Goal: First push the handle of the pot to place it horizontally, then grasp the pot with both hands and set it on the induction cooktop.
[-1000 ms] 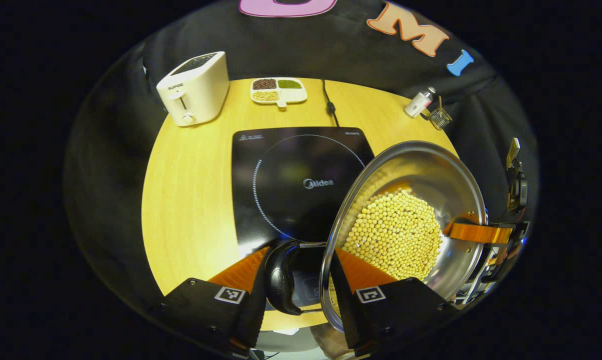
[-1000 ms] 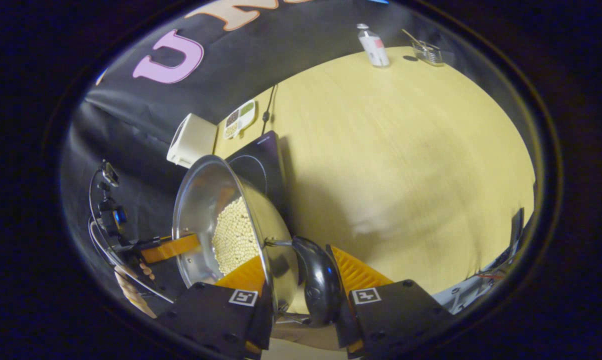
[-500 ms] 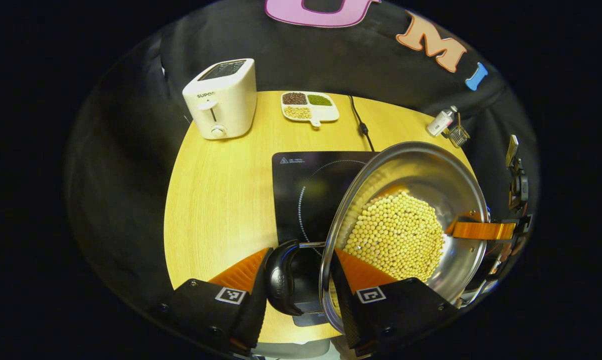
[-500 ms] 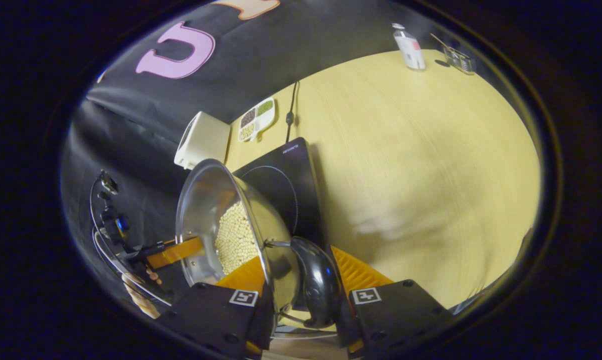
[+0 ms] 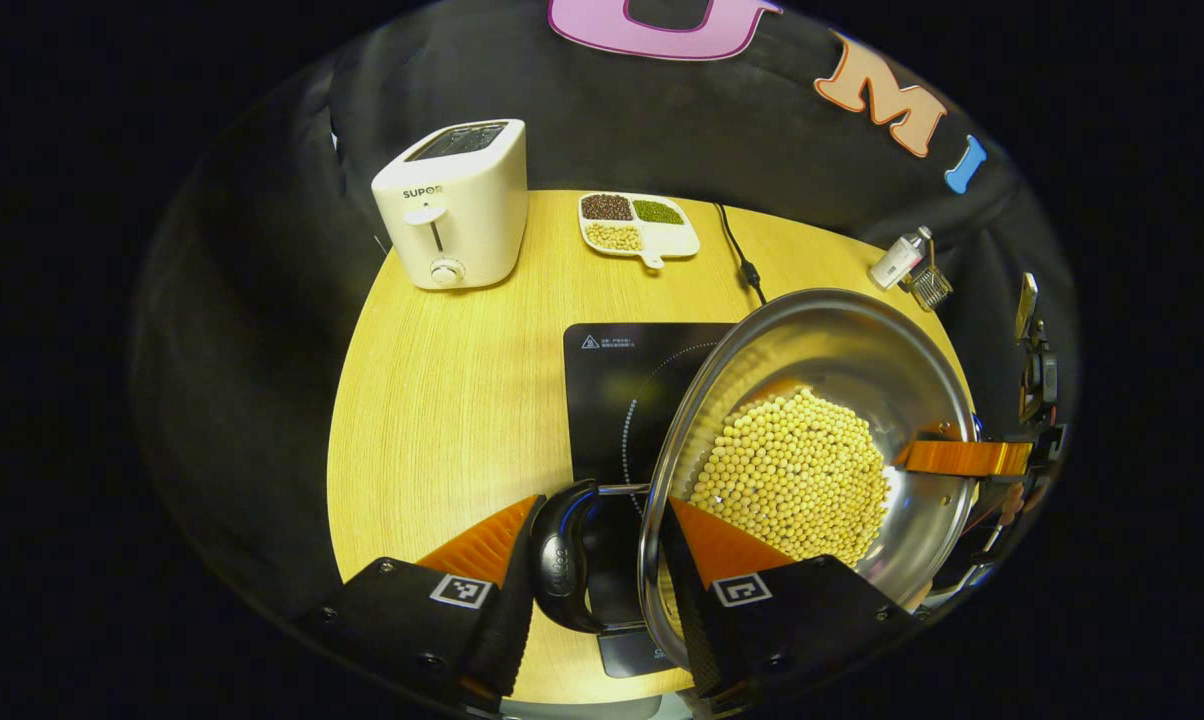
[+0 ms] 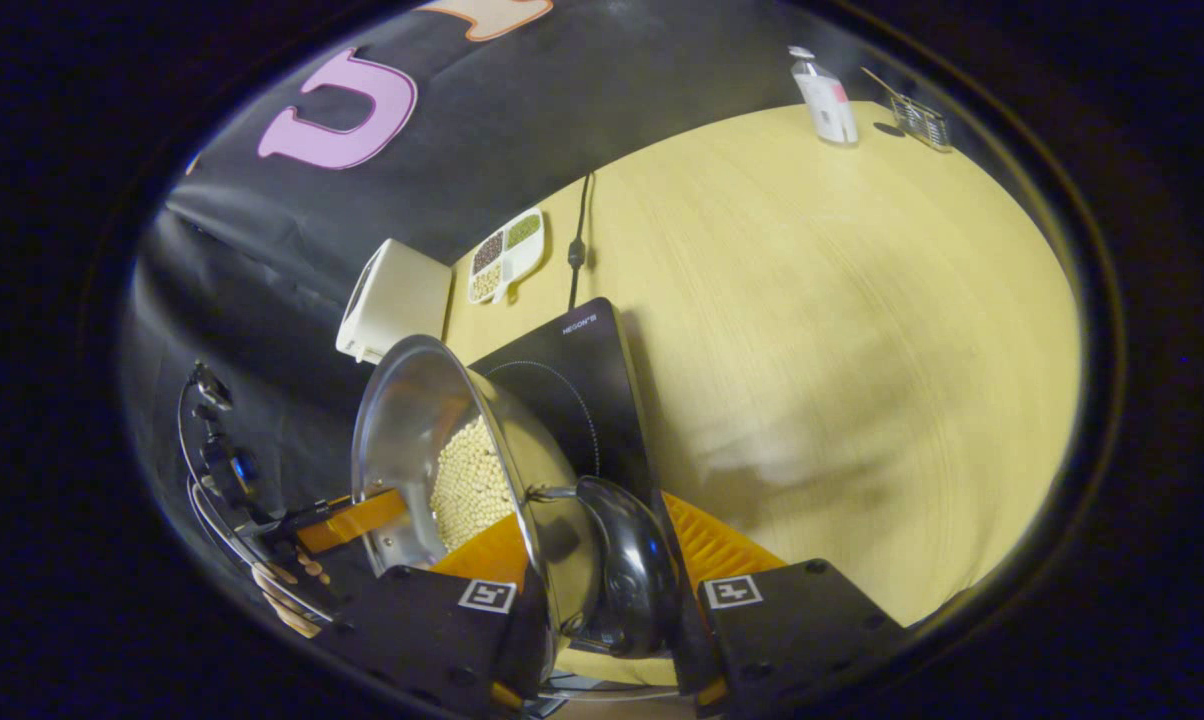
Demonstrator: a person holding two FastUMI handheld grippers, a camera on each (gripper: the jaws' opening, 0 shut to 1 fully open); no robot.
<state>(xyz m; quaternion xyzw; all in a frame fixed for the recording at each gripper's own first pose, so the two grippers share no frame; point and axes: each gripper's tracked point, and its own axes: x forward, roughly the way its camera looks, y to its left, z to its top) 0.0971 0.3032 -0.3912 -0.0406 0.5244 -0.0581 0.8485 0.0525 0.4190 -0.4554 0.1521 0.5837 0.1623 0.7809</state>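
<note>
Pot [image 5: 812, 440] nearer cooktop [image 5: 622, 390], between jaws

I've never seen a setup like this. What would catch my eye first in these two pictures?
Most striking is the shiny steel pot heaped with pale yellow beans, carried above the near right part of the black induction cooktop. The left gripper and the right gripper each clamp one of its black side handles. Behind, a white toaster and a divided dish of beans stand at the far edge of the wooden table.
</note>
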